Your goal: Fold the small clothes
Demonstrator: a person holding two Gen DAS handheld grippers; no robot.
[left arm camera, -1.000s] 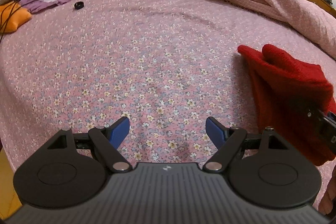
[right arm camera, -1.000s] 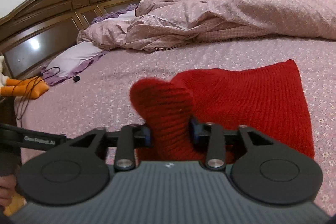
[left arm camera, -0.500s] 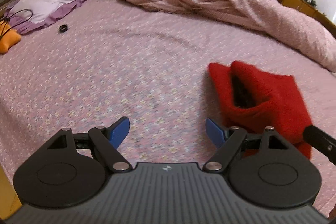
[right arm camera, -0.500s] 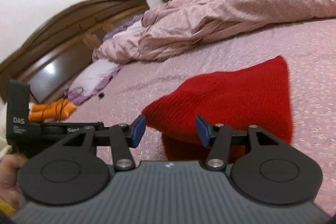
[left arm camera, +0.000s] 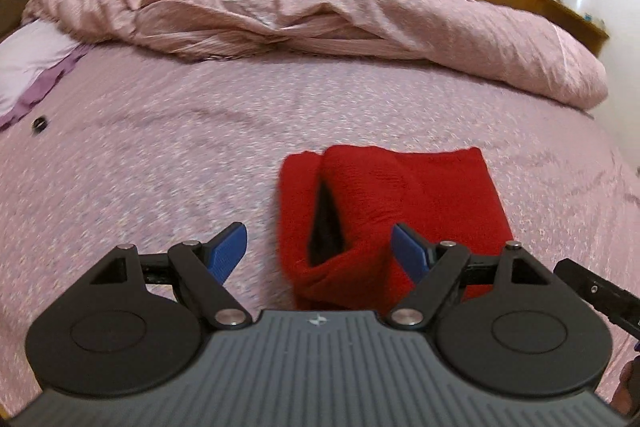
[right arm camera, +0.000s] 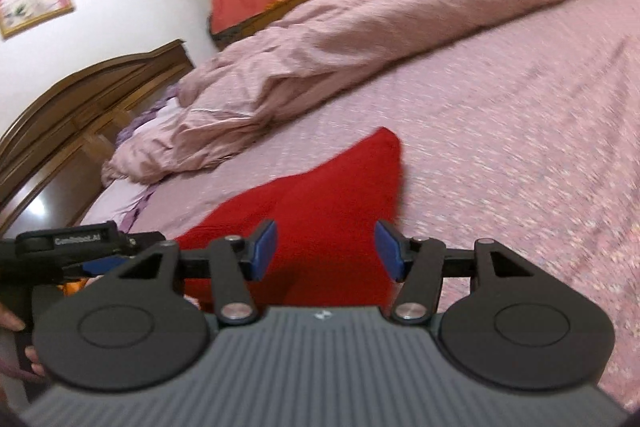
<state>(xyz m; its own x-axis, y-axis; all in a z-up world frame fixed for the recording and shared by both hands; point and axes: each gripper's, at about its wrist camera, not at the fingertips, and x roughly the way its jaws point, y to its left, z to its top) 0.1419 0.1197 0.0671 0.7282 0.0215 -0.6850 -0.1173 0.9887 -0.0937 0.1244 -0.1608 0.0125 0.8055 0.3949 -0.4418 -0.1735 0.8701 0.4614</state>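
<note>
The red knitted garment (left arm camera: 400, 211) lies folded on the bed (left arm camera: 160, 155), on the pink flowered sheet, well short of the rumpled pink duvet (left arm camera: 320, 7) heaped along the far side. Its top layer stands slightly lifted at the near left edge, leaving a dark gap between the layers. The left gripper (left arm camera: 320, 247) hangs above the bed, angled downward, with its blue pads spread wide; nothing sits between them, and the garment lies on the sheet beyond, mostly toward the right pad. The right gripper (right arm camera: 326, 249) is rolled to one side, so the room appears tilted in its view, and points only gently downward over the near part of the garment. Its jaws are opening, the blue pads stand clear of the knit on both sides, and nothing is gripped. In the right wrist view, part of the left gripper's black body shows at the left edge, with fingers of the left hand (right arm camera: 16, 343) around its handle. A small dark object (left arm camera: 39, 124) rests on the sheet near a lilac pillow (left arm camera: 24, 63).
</note>
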